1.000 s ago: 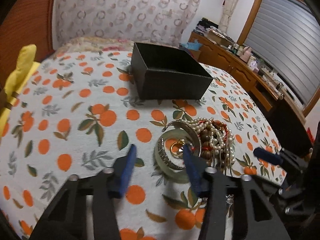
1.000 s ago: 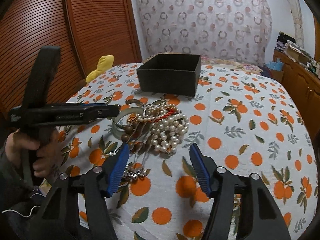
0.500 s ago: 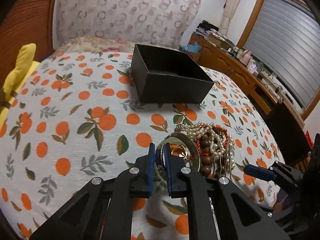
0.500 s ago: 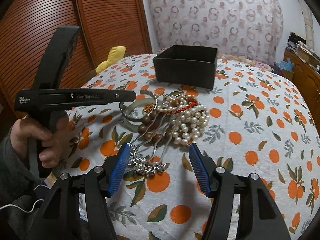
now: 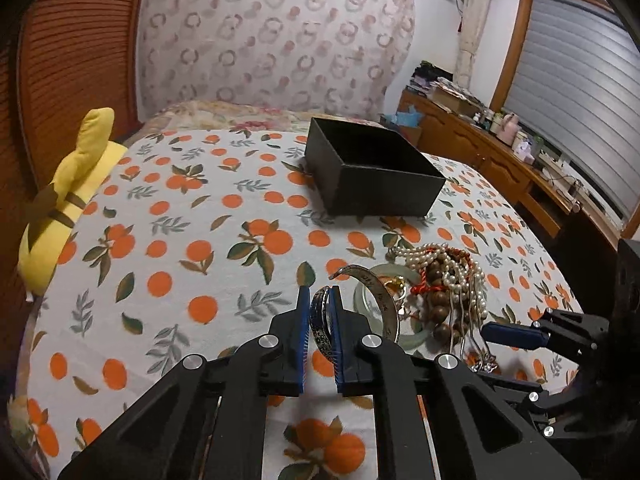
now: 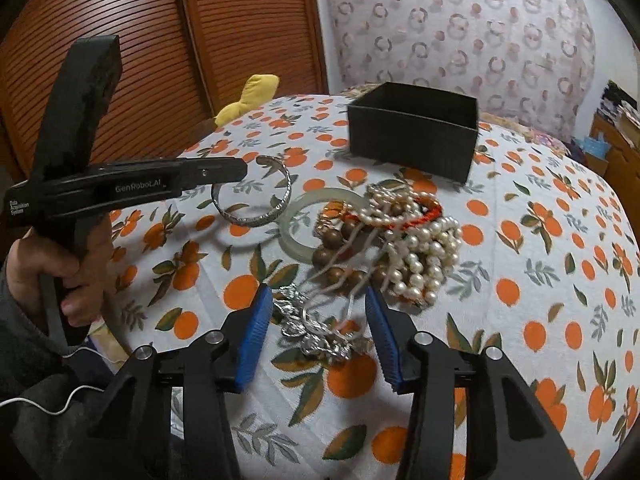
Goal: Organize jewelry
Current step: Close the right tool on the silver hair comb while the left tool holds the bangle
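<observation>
My left gripper [image 5: 320, 312] is shut on a silver patterned bangle [image 5: 322, 328] and holds it lifted above the cloth; the bangle also shows in the right wrist view [image 6: 256, 196], hanging from the left gripper [image 6: 240, 170]. A pile of jewelry [image 6: 396, 236] lies on the cloth: pearl strands [image 5: 460, 268], wooden beads, a red cord and a pale jade bangle [image 6: 312, 220]. My right gripper [image 6: 316, 328] is open, its fingers either side of a silver chain [image 6: 320, 332]. An open black box [image 5: 372, 176] stands behind the pile and also shows in the right wrist view [image 6: 414, 130].
The surface is a cloth with orange prints [image 5: 180, 248]. A yellow plush toy [image 5: 68, 192] lies at the left edge. A wooden sideboard with clutter [image 5: 492, 140] stands at the right. Wooden louvred doors [image 6: 140, 60] are behind the left hand.
My left gripper closed on the silver bangle and lifted it away from the pile to the left. My right gripper moved closer to the silver chain, staying open.
</observation>
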`<state>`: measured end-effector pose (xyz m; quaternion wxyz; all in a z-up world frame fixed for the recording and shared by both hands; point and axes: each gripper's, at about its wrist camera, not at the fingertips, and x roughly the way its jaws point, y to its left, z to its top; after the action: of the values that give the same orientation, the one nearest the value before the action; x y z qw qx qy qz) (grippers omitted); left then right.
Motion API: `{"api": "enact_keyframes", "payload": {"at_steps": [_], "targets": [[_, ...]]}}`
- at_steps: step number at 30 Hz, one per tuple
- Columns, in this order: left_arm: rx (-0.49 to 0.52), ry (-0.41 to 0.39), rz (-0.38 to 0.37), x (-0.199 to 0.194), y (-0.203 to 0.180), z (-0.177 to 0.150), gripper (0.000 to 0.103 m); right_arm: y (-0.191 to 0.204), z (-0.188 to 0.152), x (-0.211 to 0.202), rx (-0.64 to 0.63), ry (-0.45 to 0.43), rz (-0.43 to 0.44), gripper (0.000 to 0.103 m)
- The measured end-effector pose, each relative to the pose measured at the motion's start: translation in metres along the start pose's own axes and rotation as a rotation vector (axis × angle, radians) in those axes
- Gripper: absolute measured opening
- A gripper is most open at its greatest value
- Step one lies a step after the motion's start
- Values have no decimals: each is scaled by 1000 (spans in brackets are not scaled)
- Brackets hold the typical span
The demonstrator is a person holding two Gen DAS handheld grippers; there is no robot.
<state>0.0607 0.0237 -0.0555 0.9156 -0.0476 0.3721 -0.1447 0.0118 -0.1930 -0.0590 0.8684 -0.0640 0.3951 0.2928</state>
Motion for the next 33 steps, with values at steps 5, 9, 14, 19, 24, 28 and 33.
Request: {"api": "enact_keyframes", "payload": {"at_steps": [5, 9, 14, 19, 24, 28, 33], "targets": [[-5, -3, 3, -3, 3, -4, 8, 5, 1, 4, -40, 23, 0, 50], [-4, -2, 2, -3, 3, -6, 9, 3, 6, 9, -51, 34, 7, 50], [-2, -1, 7, -3, 4, -8, 9, 6, 10, 15, -97, 42, -21, 49], [-1, -2, 5, -3, 4, -10, 9, 0, 3, 7, -92, 47, -32, 47], [-5, 3, 4, -3, 2, -11, 9, 7, -6, 2, -156, 64, -42, 47], [-3, 0, 3, -4, 2, -12, 9, 10, -6, 2, -165, 69, -47, 51], [-4, -1, 1, -5, 2, -13, 9, 17, -4, 10, -214, 71, -81, 49]]}}
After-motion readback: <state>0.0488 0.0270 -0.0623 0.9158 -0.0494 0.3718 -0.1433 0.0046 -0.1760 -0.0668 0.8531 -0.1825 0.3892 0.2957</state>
